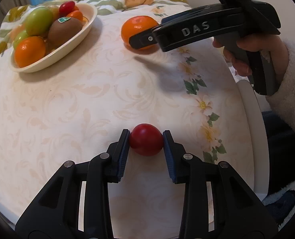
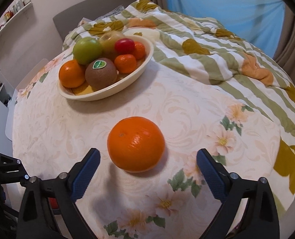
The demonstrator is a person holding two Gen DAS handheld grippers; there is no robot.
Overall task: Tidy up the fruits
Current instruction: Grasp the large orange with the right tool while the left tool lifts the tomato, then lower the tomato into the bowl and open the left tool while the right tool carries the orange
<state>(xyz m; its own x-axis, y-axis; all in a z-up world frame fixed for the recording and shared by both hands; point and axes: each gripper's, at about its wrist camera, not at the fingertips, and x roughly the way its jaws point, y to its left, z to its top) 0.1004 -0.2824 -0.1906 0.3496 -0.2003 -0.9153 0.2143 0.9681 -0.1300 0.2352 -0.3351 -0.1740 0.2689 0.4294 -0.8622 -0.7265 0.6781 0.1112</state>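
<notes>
A small red fruit point(image 1: 146, 142) lies on the floral tablecloth near the front, and my left gripper point(image 1: 146, 137) is shut on it, a blue pad pressed to each side. Further back sits a loose orange point(image 2: 136, 144). My right gripper point(image 2: 147, 152) is open around the orange, with a gap between each pad and the peel. In the left wrist view one finger point(image 1: 141, 39) of that gripper crosses in front of the orange point(image 1: 137, 26), held by a hand point(image 1: 245, 53) in a white fleecy sleeve. A cream bowl point(image 2: 107, 95) holds several fruits.
The bowl point(image 1: 83, 33) at the back left carries oranges, a kiwi with a green sticker point(image 2: 100, 73), green apples and a red fruit. A striped quilt point(image 2: 207, 63) lies behind the table. The table's white edge point(image 1: 251, 119) runs along the right.
</notes>
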